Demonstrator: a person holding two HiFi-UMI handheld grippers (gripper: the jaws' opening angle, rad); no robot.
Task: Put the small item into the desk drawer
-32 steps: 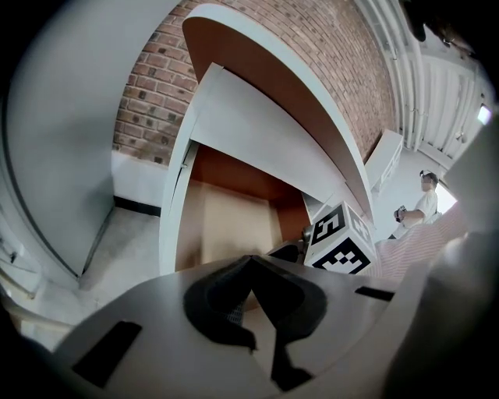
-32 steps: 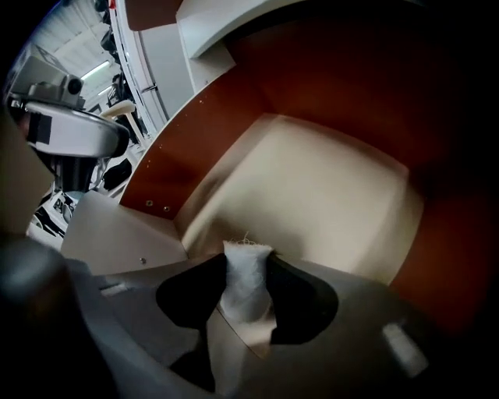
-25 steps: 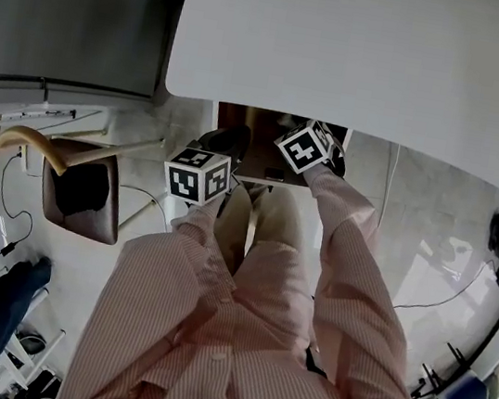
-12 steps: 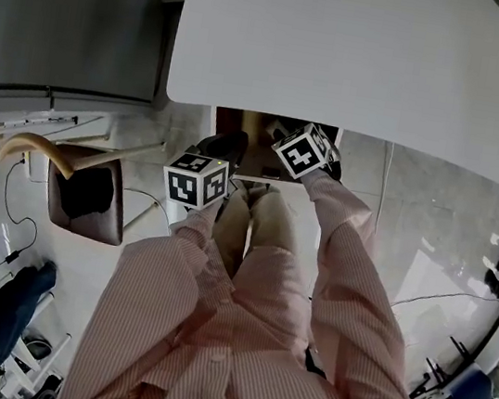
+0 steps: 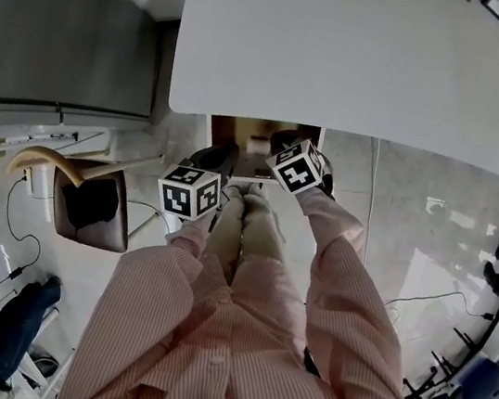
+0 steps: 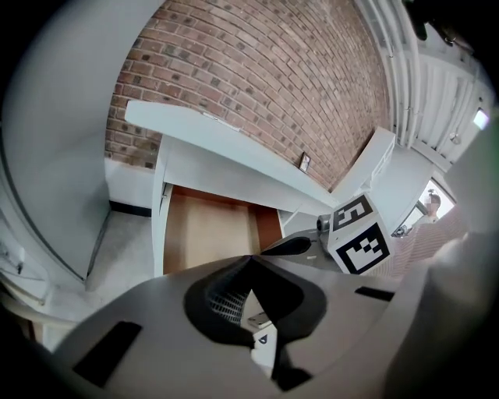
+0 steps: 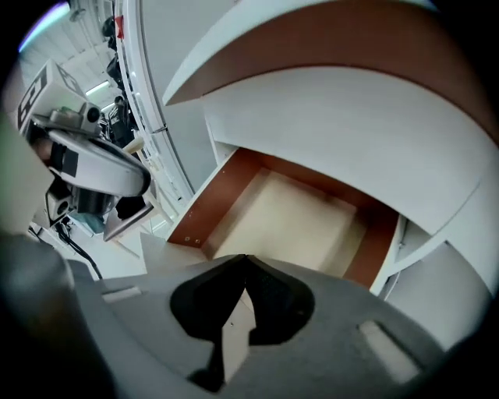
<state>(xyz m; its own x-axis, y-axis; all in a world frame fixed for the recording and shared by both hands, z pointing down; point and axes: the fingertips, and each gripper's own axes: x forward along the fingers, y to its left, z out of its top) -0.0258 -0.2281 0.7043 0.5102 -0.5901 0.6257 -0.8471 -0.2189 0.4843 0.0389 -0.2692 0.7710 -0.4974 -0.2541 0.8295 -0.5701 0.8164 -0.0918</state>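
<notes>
Your right claw (image 7: 244,259) has just snapped shut on nothing; your left claw (image 6: 249,259) is clenched empty too. The drawer (image 7: 300,222) stands open under the table (image 5: 365,62) — no small item shows in it, so I can't confirm the placement, and closing probably remains.

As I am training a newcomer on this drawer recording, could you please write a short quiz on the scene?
1. True or false: the desk drawer with the pale wooden bottom stands open.
2. In the head view, where is the brown wooden chair? A: at the picture's left. B: at the picture's right. C: on top of the desk.
3. In the left gripper view, do the tongs of the left gripper stand apart or together?
Key: 1 true; 2 A; 3 together.
</notes>
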